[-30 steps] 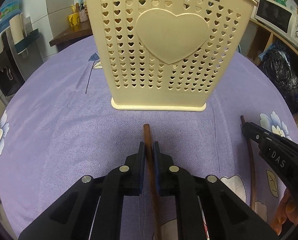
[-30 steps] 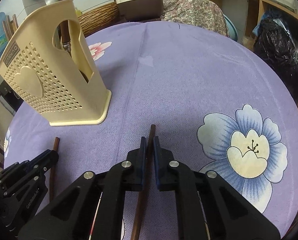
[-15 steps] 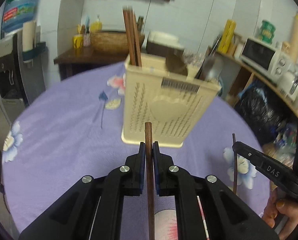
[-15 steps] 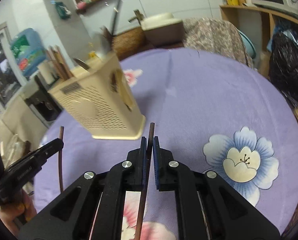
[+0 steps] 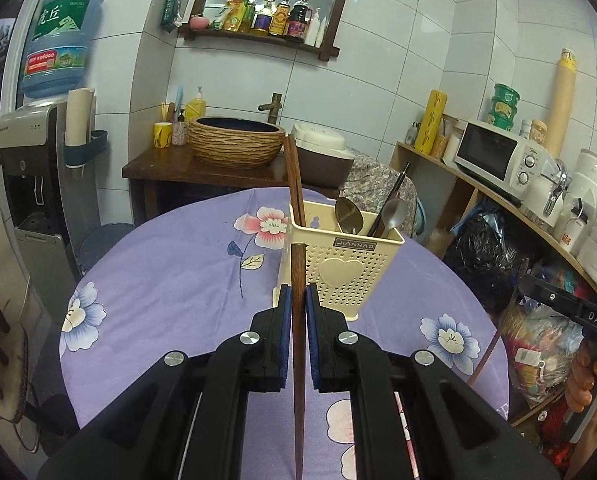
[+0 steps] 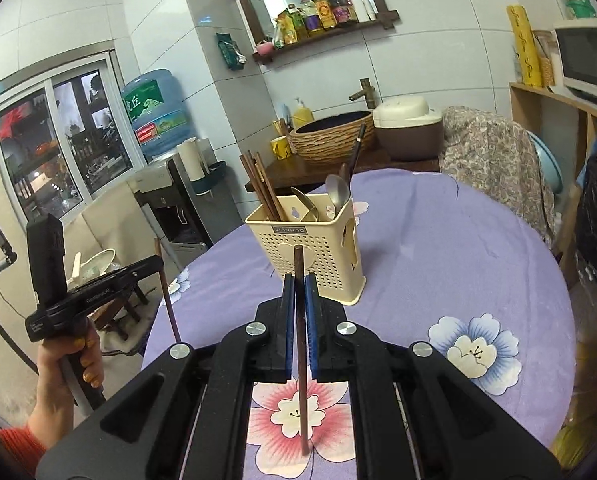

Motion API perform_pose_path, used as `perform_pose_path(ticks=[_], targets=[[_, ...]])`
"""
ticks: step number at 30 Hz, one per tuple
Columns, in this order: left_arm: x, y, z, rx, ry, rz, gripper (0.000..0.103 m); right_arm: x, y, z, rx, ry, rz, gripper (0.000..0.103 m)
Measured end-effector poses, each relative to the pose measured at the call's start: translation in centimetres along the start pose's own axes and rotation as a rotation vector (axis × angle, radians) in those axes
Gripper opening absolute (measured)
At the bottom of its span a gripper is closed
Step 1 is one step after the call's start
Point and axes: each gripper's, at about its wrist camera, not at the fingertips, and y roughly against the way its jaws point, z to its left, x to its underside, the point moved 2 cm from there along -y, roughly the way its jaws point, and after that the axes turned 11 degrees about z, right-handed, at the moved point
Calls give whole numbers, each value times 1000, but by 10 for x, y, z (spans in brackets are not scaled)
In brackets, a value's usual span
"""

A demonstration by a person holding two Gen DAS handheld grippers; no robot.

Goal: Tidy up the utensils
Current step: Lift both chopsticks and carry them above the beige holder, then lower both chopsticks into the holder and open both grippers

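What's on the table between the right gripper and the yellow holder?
Nothing. In the right wrist view, only bare purple tablecloth shows between the right gripper, shut on a chopstick, and the holder.

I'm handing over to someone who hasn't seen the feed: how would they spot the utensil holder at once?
Look at the round table with the purple flowered cloth. Near its middle stands the utensil holder, a cream plastic caddy, upright. Nothing else there is like it: its walls are perforated, a raised heart sits on the front, and brown chopsticks and metal spoons stick out of the top.
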Motion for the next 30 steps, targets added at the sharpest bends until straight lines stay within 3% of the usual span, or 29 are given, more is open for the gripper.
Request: perform_pose_path(ticks=[7,13,19,26,30], targets=[[2,10,3,12,-2,-30,9,-2,0,3,-10,23,5,6],[-19,19,0,36,-12,-57,9,-24,5,8,-40,40,-11,6],[-81,40,-18,52,-44,-153,9,-92,18,22,-59,59,-69,6],[-170,53,-35,8,-49,-279,9,-191,32,37,15,36,-191,6],[-197,33,-38,10,-16,-262,9,-216,16,37,64,22,-207,6]])
